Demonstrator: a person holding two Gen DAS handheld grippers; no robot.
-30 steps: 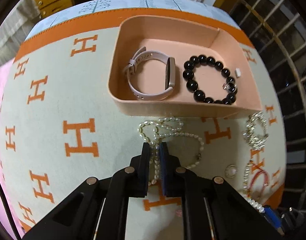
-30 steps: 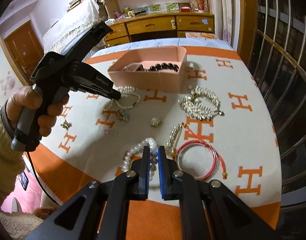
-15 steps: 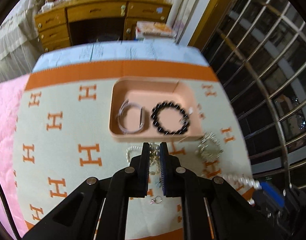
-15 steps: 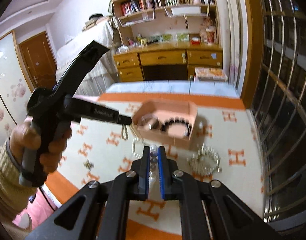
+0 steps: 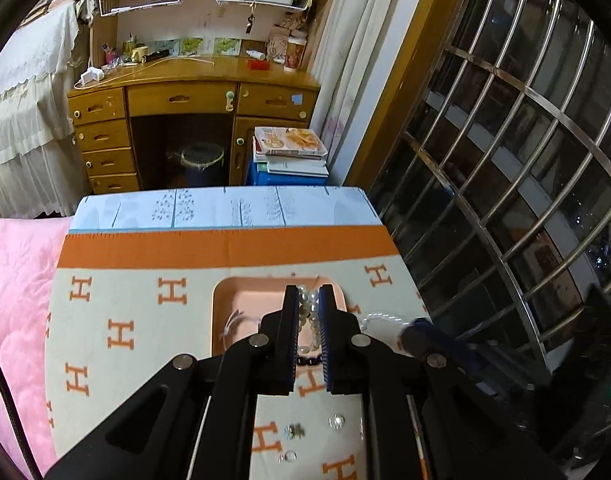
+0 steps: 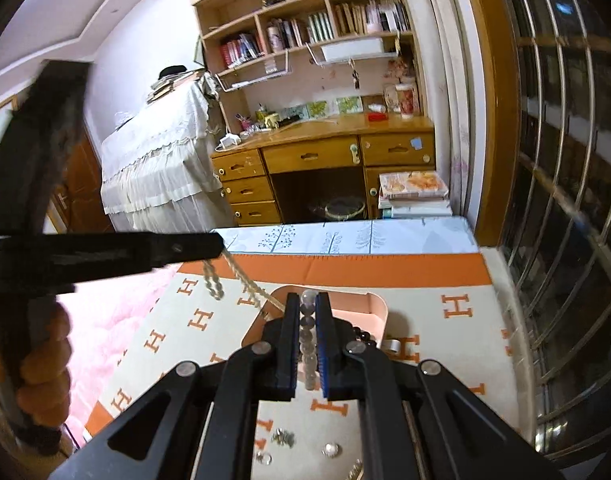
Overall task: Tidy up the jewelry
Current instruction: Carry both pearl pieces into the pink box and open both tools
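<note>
A: What are the left tongs doing?

B: They are pinching a pearl necklace. The pearls run in a double line between the two pads. From the right-hand camera you can see those tongs at nine o'clock, with the strand drooping from their tip in a loop and one length running down toward the tray.

A: And the right tongs?

B: Pressed together on a string of pale round beads, which line up in single file between the pads.

A: Where is the tray?

B: In the left-hand view the pink tray sits just beyond the tongs' tip, toward twelve o'clock, on a cream cloth printed with orange H letters. Black beads show at its near edge, at six o'clock of the tray, and a pale strap lies at its nine o'clock side.

A: Anything loose on the cloth?

B: A few small shiny pieces lie at six o'clock, under the tongs. I cannot tell what they are.

A: Who holds the left tool?

B: A hand grips its handle at eight o'clock in the right-hand view.
</note>
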